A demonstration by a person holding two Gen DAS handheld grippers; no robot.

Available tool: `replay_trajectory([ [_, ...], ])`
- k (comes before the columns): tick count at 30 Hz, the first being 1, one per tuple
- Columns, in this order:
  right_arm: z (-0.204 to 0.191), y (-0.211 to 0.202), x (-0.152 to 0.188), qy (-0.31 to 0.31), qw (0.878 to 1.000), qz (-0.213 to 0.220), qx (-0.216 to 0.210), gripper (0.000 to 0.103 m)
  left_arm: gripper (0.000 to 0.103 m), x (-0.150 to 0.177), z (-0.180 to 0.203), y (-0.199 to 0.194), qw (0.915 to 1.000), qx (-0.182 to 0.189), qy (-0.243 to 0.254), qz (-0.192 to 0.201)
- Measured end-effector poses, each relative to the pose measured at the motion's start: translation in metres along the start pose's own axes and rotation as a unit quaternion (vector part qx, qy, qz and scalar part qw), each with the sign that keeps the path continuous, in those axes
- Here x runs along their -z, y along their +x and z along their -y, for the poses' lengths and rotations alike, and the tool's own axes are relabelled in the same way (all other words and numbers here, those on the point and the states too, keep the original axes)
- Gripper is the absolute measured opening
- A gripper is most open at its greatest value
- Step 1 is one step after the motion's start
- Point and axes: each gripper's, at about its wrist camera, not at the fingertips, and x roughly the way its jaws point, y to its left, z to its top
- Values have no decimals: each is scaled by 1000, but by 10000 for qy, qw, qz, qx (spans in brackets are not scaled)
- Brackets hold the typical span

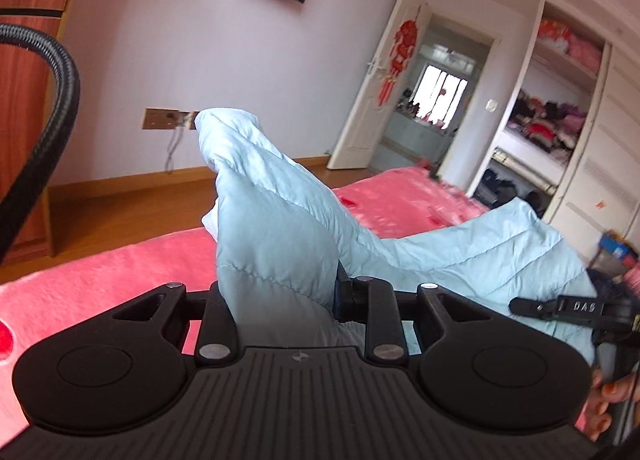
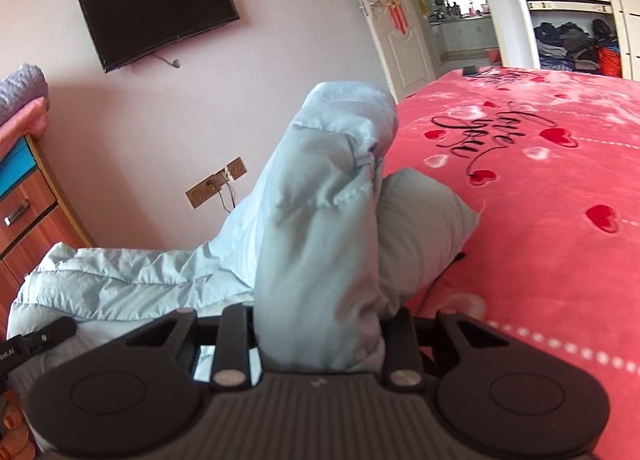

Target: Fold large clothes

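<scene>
Both grippers' fingers (image 1: pixel 344 292) clamp jacket (image 2: pixel 320 220).

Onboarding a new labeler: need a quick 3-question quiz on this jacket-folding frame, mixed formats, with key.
1. True or false: the left gripper is shut on the light blue puffer jacket.
2. What does the right gripper hold? A) a pillow B) a bunch of the same jacket C) nothing
3. Fill in: the jacket hangs above the pink ____ printed with red hearts.

Key: 1 true; 2 B; 3 blanket. Both grippers clamp raised bunches of the jacket; the fabric between them sags toward the blanket.
</scene>
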Motion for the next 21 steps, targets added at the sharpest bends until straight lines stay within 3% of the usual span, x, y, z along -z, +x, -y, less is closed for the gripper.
replay_trajectory([
  [9, 0, 55, 7, -25, 9990, -272, 343, 36, 43, 18, -8, 7, 9986, -417, -6, -321],
  [14, -2, 61, 15, -81, 9973, -411, 606, 57, 61, 19, -17, 1, 9969, -598, -30, -512],
  [16, -2, 61, 17, -93, 9960, -403, 797, 73, 65, 18, -16, -3, 9967, -629, -10, -513],
  [18, 0, 60, 17, -135, 9952, -375, 899, 78, 68, 18, -25, -16, 9965, -674, 6, -499],
  [21, 2, 52, 16, -125, 9936, -273, 1089, 86, 80, 10, -28, -25, 9962, -766, 73, -396],
])
